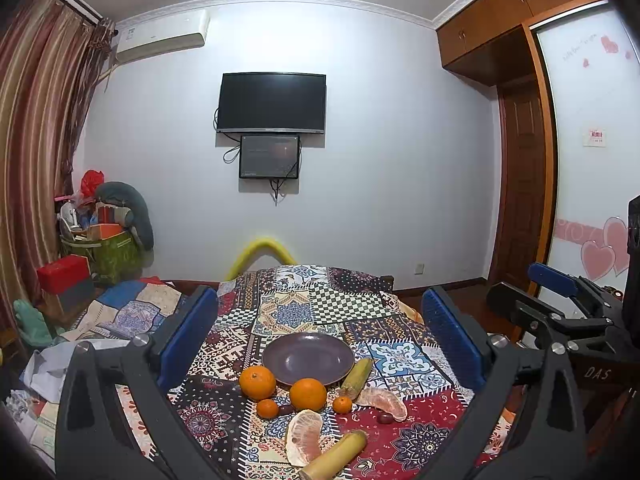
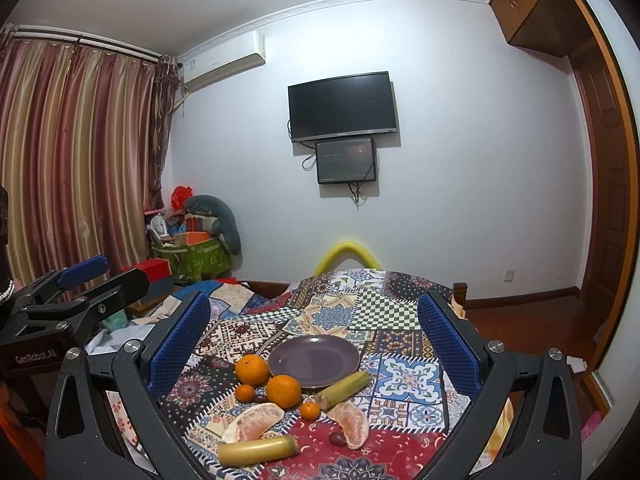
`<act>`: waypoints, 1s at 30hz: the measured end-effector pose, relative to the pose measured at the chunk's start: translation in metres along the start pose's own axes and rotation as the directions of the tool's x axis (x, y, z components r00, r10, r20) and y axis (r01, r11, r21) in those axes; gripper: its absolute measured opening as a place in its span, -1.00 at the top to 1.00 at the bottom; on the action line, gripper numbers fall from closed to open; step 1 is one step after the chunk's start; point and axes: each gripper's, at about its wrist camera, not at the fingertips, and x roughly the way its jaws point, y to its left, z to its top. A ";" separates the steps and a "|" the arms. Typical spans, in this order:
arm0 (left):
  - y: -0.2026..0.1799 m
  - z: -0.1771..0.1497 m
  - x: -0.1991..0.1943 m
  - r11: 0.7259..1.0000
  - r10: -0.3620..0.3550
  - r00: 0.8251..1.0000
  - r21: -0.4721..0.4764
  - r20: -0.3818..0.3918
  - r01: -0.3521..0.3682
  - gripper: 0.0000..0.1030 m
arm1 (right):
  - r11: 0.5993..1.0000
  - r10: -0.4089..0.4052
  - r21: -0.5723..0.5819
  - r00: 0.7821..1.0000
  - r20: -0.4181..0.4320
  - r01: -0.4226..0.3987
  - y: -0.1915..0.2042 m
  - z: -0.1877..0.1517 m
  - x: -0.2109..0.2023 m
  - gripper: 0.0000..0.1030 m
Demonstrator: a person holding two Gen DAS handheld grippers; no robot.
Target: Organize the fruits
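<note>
Both hand-held grippers (image 1: 320, 320) (image 2: 316, 320) wide open, holding nthg.

Even, cool indoor light from overhead, soft shadows beneath the wall television (image 1: 271, 103), no harsh glare, sharp focus throughout, strong fisheye bending, black vignette at corners

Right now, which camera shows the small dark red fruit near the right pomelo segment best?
The right wrist view: the dark red fruit lies clear beside the pomelo segment, fairly central. In the left wrist view it is smaller and further to the side.
</note>
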 end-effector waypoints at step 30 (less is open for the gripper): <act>0.004 -0.022 0.031 1.000 -0.006 0.992 0.015 -0.129 0.008 -1.00 | 0.999 -0.041 -0.008 0.995 -0.094 0.040 -0.011 -0.023 0.017 -1.00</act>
